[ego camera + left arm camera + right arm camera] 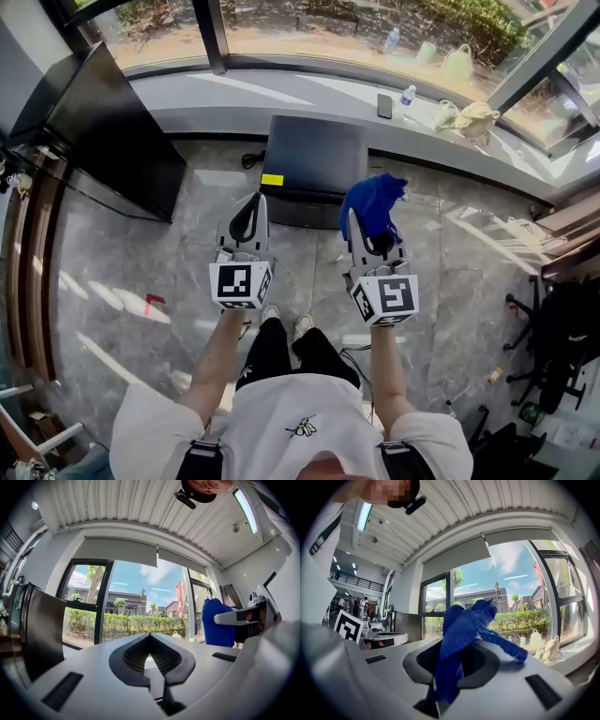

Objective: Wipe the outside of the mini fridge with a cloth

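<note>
Cloth point(465, 619) tight between right gripper point(453, 645) jaws

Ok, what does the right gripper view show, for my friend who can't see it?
The right gripper is shut on a blue cloth that sticks up between its jaws. Behind it are big windows with a green hedge outside.

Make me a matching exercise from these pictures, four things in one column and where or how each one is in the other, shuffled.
1 cloth
2 mini fridge
3 left gripper
4 phone

a on the windowsill
b shut, empty
c pinched in the right gripper
d on the floor

Pairs: 1-c, 2-d, 3-b, 4-a
</note>
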`<state>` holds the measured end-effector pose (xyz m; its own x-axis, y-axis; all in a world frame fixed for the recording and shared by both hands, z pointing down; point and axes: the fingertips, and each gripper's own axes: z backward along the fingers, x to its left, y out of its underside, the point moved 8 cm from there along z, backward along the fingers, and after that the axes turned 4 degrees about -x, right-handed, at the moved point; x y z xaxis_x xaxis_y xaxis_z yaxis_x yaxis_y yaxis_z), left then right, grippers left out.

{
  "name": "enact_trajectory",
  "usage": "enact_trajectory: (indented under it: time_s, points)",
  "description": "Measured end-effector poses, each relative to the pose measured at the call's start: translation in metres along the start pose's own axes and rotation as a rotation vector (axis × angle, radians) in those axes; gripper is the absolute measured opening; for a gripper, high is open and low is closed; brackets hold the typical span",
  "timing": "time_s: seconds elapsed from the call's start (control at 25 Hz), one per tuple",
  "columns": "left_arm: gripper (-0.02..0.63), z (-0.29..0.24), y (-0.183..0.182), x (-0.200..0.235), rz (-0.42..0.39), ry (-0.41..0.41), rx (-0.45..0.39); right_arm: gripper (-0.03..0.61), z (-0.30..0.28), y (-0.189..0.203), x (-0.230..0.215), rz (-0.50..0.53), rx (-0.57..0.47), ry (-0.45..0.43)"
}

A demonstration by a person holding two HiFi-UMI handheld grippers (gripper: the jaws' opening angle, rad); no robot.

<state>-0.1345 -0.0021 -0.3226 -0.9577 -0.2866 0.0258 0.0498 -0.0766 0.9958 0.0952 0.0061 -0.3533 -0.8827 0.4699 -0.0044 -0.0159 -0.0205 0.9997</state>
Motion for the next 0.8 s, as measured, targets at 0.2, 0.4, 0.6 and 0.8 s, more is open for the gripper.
enact_trajectory:
  time_s: [0.2, 0.4, 0.6, 0.8]
  points:
    - [0.005, -0.022, 0.121, 0.02, -0.021, -0.013, 0.009, 0.089, -0.036, 0.113, -0.012, 0.029, -0.021, -0.02]
    - [0.005, -0.042, 0.28, 0.043, -0.033, -0.036, 0.012, 0.089, -0.068, 0.27, -0.022, 0.04, -0.05, -0.054]
    - [0.005, -0.048, 0.411, 0.063, -0.043, -0.048, -0.023, 0.089, -0.086, 0.404, -0.027, 0.022, -0.09, -0.073]
    - [0.005, -0.045, 0.499, 0.076, -0.008, -0.051, -0.045, 0.089, -0.094, 0.486, -0.023, 0.016, -0.138, -0.113]
